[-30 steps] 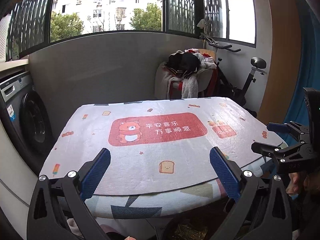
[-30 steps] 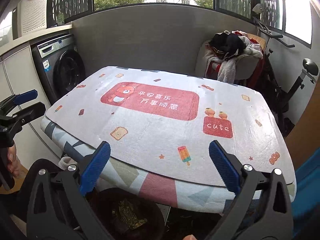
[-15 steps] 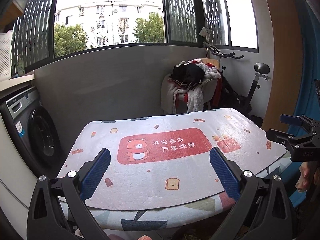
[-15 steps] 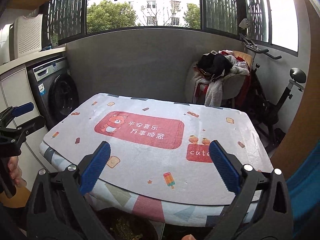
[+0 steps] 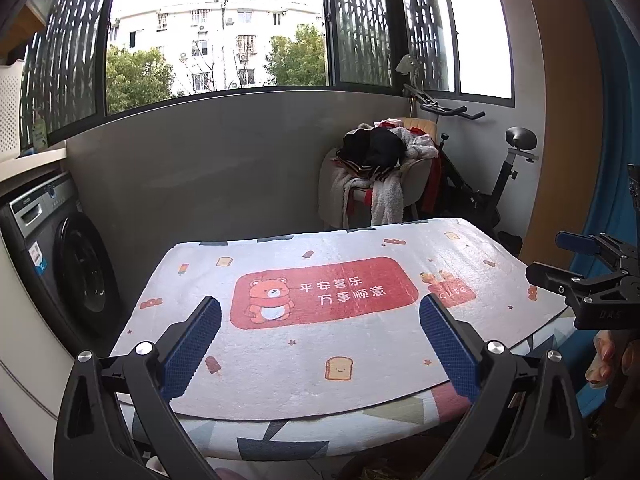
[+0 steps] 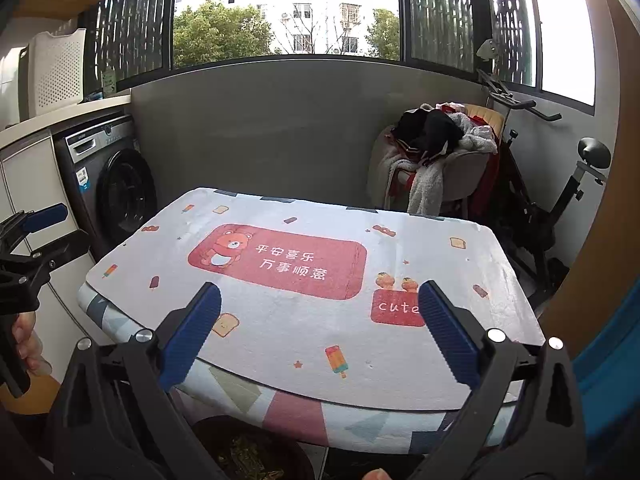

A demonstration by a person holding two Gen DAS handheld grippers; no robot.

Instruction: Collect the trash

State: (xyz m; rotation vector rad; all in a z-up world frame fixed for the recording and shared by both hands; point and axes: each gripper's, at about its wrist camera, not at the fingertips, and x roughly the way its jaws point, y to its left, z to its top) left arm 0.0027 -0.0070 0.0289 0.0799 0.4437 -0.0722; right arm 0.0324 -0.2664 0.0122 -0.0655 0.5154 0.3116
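A table covered by a white mat with a red bear panel fills both views; the mat also shows in the right wrist view. I see no loose trash on it. A dark round bin with brownish scraps stands under the table's near edge. My left gripper is open and empty in front of the table. My right gripper is open and empty too. Each gripper shows in the other's view, the right one and the left one.
A washing machine stands left of the table under a counter. A chair piled with clothes and an exercise bike stand behind the table at the right. A grey wall with windows closes the back.
Both grippers have pulled back and tilted up from the table, so more wall and window show. Both have stayed open and empty.
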